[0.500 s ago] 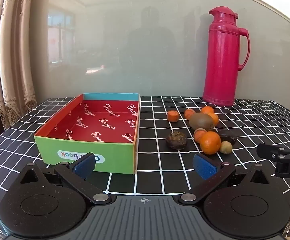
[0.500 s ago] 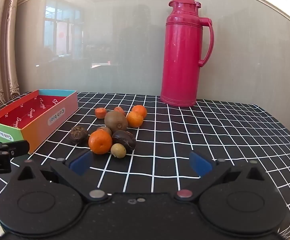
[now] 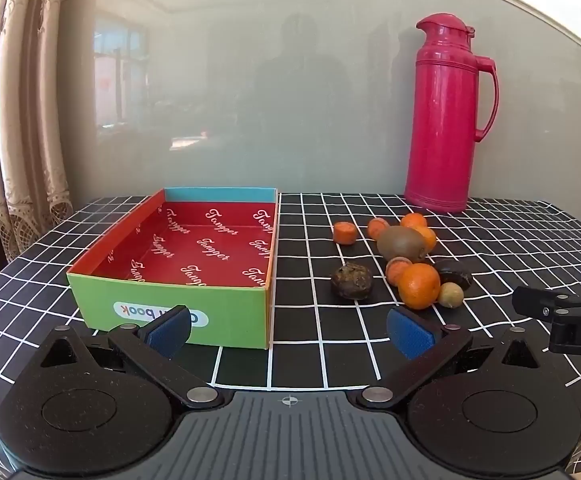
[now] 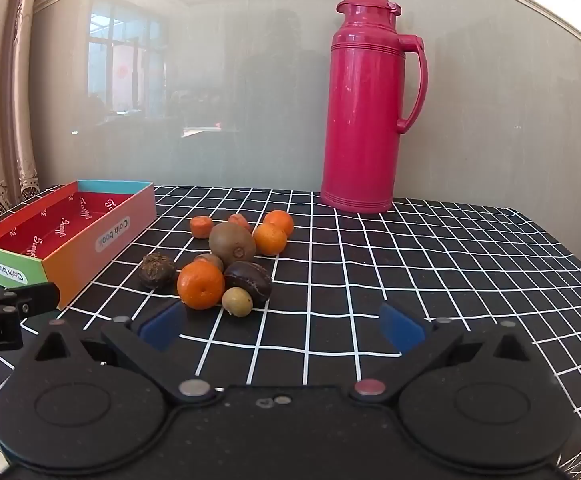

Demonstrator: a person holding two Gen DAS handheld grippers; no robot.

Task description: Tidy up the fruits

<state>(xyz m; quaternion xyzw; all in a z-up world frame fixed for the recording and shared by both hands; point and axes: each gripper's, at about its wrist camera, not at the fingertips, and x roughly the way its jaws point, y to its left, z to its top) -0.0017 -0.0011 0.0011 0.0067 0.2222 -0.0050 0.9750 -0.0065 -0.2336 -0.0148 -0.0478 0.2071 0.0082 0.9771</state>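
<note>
A heap of fruit lies on the checked tablecloth: a kiwi [image 3: 401,243] [image 4: 232,242], a large orange [image 3: 419,285] [image 4: 200,284], smaller oranges [image 4: 270,239], a dark wrinkled fruit [image 3: 351,281] [image 4: 156,271], a dark brown fruit [image 4: 248,280] and a small green one [image 4: 237,301]. The shallow cardboard box [image 3: 170,304] [image 4: 90,240] with a red inside stands to the left, with no fruit in it. My left gripper [image 3: 289,330] is open in front of the box and fruit. My right gripper [image 4: 281,326] is open just before the heap, nothing between its fingers.
A tall pink thermos jug [image 3: 444,120] [image 4: 364,108] stands at the back of the table by the glass wall. A curtain [image 3: 22,120] hangs at the left. The table [image 4: 470,264] drops off at its right edge. Each gripper's tip shows at the edge of the other's view.
</note>
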